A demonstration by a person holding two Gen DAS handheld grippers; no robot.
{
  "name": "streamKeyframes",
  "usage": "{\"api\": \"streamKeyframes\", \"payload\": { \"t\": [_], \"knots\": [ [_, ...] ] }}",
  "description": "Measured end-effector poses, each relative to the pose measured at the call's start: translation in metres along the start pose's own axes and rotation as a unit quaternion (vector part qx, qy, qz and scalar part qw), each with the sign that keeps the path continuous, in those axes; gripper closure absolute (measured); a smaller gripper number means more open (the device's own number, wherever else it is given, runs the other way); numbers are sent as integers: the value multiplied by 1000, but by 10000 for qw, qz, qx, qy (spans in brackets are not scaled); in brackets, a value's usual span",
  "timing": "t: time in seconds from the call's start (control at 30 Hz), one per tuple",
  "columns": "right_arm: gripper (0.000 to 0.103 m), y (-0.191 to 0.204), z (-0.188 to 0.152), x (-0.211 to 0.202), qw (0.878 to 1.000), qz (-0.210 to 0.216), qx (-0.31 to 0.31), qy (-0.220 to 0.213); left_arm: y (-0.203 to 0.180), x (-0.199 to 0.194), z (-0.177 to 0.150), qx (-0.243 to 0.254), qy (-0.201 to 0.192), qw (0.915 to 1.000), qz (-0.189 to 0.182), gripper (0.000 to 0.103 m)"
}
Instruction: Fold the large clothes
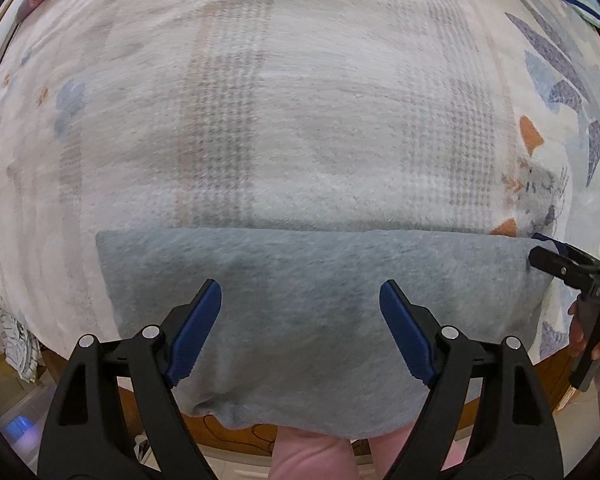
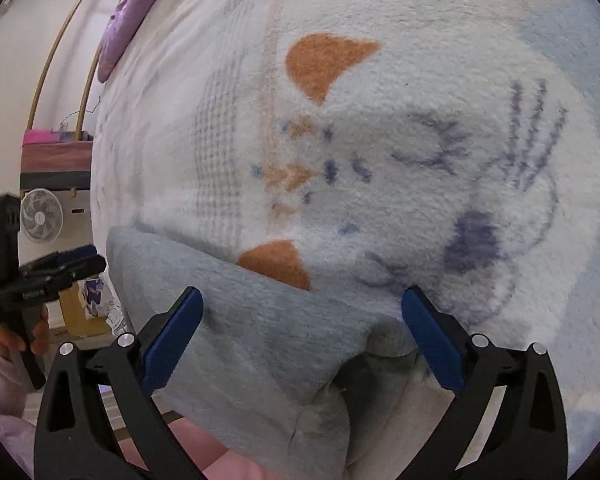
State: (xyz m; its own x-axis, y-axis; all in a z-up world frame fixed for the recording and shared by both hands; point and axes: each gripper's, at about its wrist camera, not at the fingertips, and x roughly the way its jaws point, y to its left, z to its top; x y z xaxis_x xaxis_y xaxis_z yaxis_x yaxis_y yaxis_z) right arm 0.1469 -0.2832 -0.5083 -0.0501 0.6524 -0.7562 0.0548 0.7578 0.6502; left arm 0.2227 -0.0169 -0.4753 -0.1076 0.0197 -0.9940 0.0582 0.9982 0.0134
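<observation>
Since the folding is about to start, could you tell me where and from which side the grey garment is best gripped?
Take the grey garment at its near corners, where it droops over the edge of the bed. Come from above and from the person's side: there the cloth hangs free, while its far edge lies flat on the blanket. The left tool and right tool both stand open over it, gripping nothing.

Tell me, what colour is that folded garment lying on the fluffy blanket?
Plain heathered grey garment, no print; the left wrist view shows it best.
</observation>
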Motion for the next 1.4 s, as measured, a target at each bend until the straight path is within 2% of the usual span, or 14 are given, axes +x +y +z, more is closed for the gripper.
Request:
{"api": "streamKeyframes", "payload": {
  "t": [0.07,0.23,0.43,0.5,0.53,0.57,0.63,0.7,0.73,0.9,1.0,1.17,1.3,1.4],
  "knots": [
    [6,-5,-2,-1,9997,174,168,23,-2,1,2,16,2,10000,-15,21],
    [6,-24,-20,12,9881,973,955,715,-5,3,5,-13,11,9998,-179,21],
    [6,-19,-50,8,9882,950,1117,432,-5,6,5,-23,43,9994,-355,21],
    [10,-18,-57,14,9818,1063,1435,649,-3,7,4,-63,57,9987,-506,22],
    [26,-17,-60,18,9787,1103,1551,771,-2,5,3,-95,51,9984,-563,25],
    [44,-15,-64,22,9789,926,1591,887,-1,5,2,-130,36,9981,-603,38],
    [57,-9,-69,20,9835,411,1511,909,1,4,0,-223,71,9967,-775,58],
    [62,-9,-70,13,9794,166,1830,840,1,7,-1,-267,99,9955,-905,95],
    [63,-7,-70,11,9784,68,1899,818,0,7,0,-242,67,9960,-855,99],
    [61,10,-66,7,9774,-763,1829,741,-13,26,6,-32,295,9948,-976,103],
    [58,8,-60,7,9700,-991,2066,818,-25,54,16,252,681,9943,-779,103],
    [53,6,-53,9,9688,-1077,2045,892,-13,91,45,-438,1464,9822,-1089,103],
    [53,3,-56,4,9666,-1147,2094,929,-20,63,31,-414,1837,9789,-788,103],
    [49,3,-52,7,9678,-1250,1951,983,-31,92,29,-181,1664,9848,-462,101]
  ]
}}
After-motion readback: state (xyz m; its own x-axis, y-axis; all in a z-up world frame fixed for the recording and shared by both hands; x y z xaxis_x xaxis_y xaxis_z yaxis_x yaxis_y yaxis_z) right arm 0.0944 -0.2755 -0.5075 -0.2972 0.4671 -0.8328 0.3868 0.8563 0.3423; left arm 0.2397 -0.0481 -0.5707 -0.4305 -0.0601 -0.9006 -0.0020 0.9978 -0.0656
